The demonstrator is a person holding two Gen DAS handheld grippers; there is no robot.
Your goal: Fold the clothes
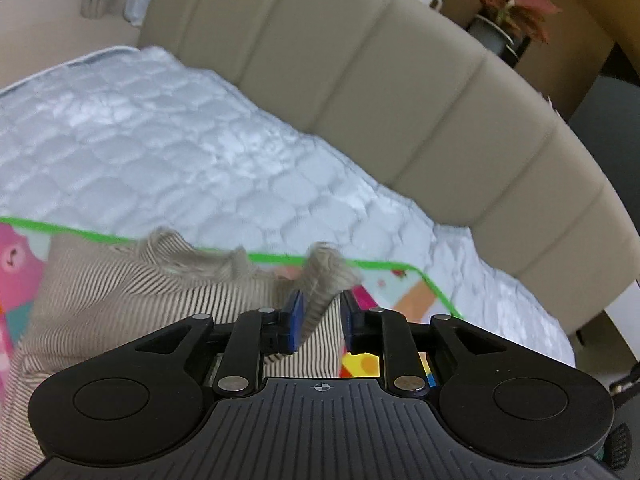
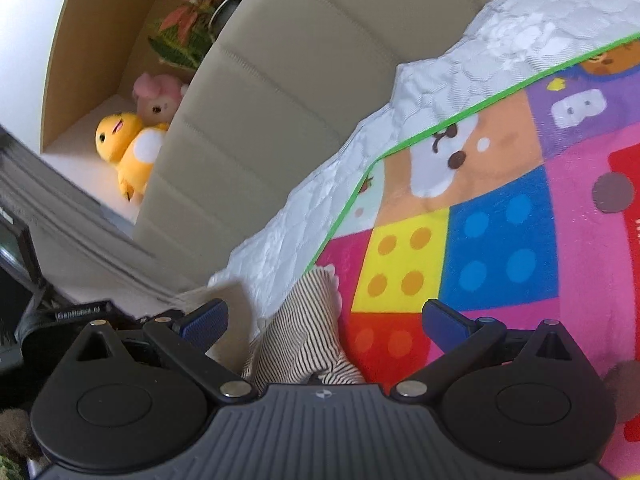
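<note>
The left gripper (image 1: 320,312) pinches a bunched fold of the striped garment (image 1: 132,292) between its nearly closed fingers; the right gripper (image 2: 325,316) stands wide open over the garment's edge on the colourful mat (image 2: 500,240), gripping nothing.

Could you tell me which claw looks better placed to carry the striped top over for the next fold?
Probably the left claw: its pads already pinch an edge of the striped top. The right claw is wide open above the cloth, gripping nothing.
</note>
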